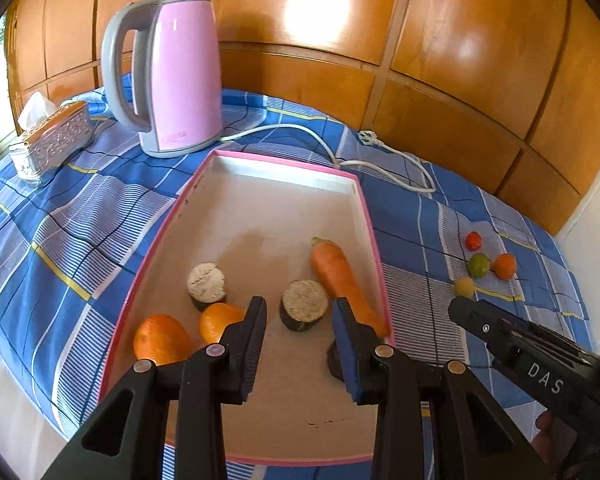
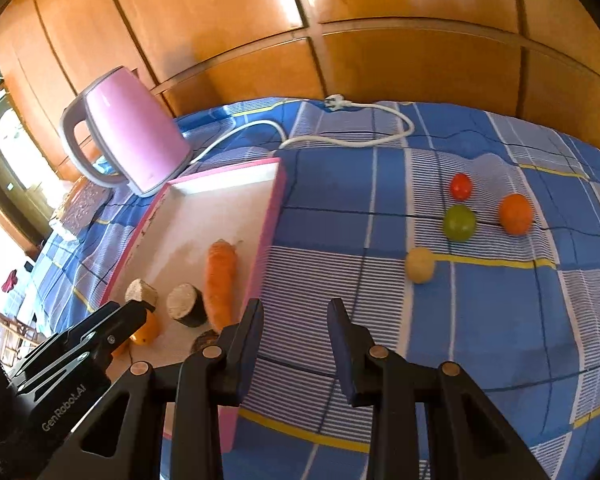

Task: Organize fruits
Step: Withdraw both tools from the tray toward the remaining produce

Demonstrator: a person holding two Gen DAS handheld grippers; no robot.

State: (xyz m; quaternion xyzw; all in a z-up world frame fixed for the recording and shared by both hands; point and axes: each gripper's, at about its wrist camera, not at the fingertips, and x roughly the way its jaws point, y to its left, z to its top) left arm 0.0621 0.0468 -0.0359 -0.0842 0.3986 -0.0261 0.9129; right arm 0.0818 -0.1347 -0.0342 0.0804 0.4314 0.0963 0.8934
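Looking along the left tongs: hanging narrowly parted and gripping nothing, tilting down over the near half of the pink-rimmed tray. Already lying in that tray: two oranges at near left, a carrot along the right wall, and two dark-skinned cut rounds between them, probably being gathered there so the loose food ends up in one place. Well off to the right on the blue checked cloth, still waiting: four small fruits in a loose cluster, with the right tongs reaching towards the nearest one. Standing clear at the far left, out of the working path: a pink kettle and a tissue box.

Looking along the right tongs: likewise slightly parted and empty, aiming over the cloth just right of the tray wall. Sitting far right and apart from one another: a red fruit, a green one, an orange one and a yellow one, the yellow being nearest, so likely the easiest next pick. Parking the left tongs over the tray, seemingly to keep the right side free.
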